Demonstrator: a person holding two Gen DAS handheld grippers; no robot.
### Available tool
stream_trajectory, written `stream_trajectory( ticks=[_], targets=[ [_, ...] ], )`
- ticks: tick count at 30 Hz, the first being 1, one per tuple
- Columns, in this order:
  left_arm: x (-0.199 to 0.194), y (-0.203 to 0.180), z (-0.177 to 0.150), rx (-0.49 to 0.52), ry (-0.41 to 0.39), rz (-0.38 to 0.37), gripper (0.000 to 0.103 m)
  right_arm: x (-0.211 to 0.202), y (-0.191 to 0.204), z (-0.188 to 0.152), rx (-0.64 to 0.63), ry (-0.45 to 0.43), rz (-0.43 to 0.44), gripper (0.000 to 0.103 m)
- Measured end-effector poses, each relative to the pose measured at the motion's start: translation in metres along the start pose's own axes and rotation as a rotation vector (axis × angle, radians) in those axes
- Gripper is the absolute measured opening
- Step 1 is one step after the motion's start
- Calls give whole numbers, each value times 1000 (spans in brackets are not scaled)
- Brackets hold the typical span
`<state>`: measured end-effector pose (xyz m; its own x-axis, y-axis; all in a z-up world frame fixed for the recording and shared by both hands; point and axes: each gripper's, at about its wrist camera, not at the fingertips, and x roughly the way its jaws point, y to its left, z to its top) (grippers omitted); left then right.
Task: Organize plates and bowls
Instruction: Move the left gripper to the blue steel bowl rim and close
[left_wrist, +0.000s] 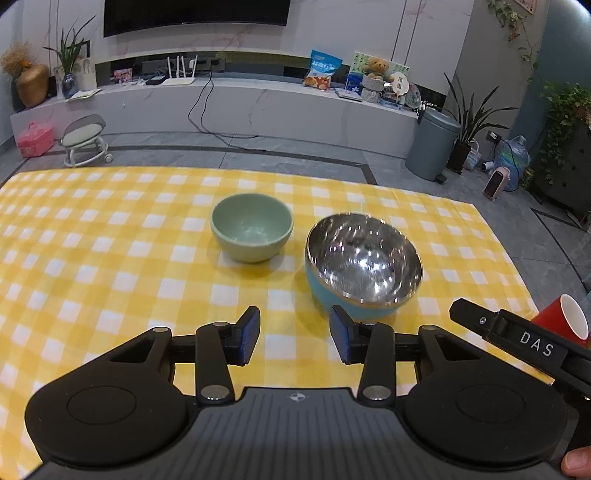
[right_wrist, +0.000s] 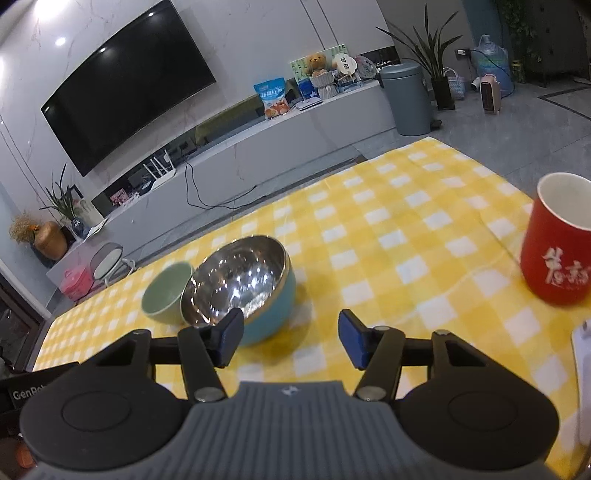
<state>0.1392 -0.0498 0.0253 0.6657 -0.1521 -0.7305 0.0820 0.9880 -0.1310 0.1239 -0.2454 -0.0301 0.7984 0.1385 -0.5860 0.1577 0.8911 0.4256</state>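
Note:
A small pale green bowl (left_wrist: 252, 227) stands on the yellow checked tablecloth (left_wrist: 92, 240). To its right stands a larger bowl, steel inside and light blue outside (left_wrist: 364, 260). My left gripper (left_wrist: 294, 336) is open and empty, just in front of the two bowls. In the right wrist view the steel bowl (right_wrist: 240, 284) sits close ahead to the left with the green bowl (right_wrist: 166, 291) behind it. My right gripper (right_wrist: 291, 338) is open and empty; its left finger overlaps the steel bowl's near rim in view.
A red mug (right_wrist: 557, 243) with white lettering stands at the right of the table; it also shows in the left wrist view (left_wrist: 567, 321) behind the right gripper's finger. A white object (right_wrist: 581, 369) lies at the right edge. The table's far edge (left_wrist: 258, 170) drops to the floor.

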Motion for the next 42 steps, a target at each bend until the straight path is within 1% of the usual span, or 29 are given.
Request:
stream_trajectory(
  ticks=[4, 7, 11, 14, 18, 22, 28, 29, 31, 32, 33, 35, 37, 38, 39, 40, 41, 42],
  targets=[
    [15, 3, 9, -47, -9, -63, 48, 14, -5, 5, 5, 2, 7, 56],
    [27, 4, 17, -80, -16, -87, 48, 22, -9, 8, 36, 16, 28, 55],
    [46, 2, 26, -71, -23, -60, 48, 36, -5, 16, 43, 18, 18, 53],
    [62, 3, 32, -67, -1, -51, 48, 46, 0, 17, 18, 18, 11, 53],
    [79, 0, 38, -46, 25, -51, 48, 58, 1, 15, -6, 37, -28, 52],
    [91, -8, 42, 4, 34, -33, 48, 63, -4, 11, 6, 56, -26, 52],
    [100, -10, 44, 16, 48, -29, 48, 61, -12, 12, 44, 60, -14, 51],
    [101, -11, 45, 19, 47, -30, 46, 61, -14, 11, 51, 55, -12, 50],
    [101, -14, 45, 34, 44, -7, 40, 62, -17, 12, 63, 56, -27, 40],
    [101, -16, 46, 45, 40, 9, 36, 67, -19, 11, 64, 89, -55, 30],
    [100, -19, 46, 64, 35, 19, 34, 72, -23, 9, 81, 115, -69, 28],
    [99, -25, 45, 105, 29, 28, 30, 79, -33, 4, 159, 145, -27, 28],
    [100, -30, 45, 135, 22, 45, 30, 82, -42, 2, 238, 167, 1, 28],
    [101, -30, 46, 141, 20, 54, 28, 79, -43, 4, 260, 150, 16, 28],
    [104, -31, 46, 143, 28, 64, 25, 75, -43, 6, 263, 121, 24, 30],
    [108, -30, 47, 146, 49, 70, 18, 70, -41, 8, 252, 88, 22, 33],
    [112, -30, 47, 149, 78, 67, 10, 66, -38, 10, 235, 58, 17, 39],
    [114, -29, 46, 147, 100, 54, 8, 62, -36, 11, 219, 35, 18, 40]
  ],
)
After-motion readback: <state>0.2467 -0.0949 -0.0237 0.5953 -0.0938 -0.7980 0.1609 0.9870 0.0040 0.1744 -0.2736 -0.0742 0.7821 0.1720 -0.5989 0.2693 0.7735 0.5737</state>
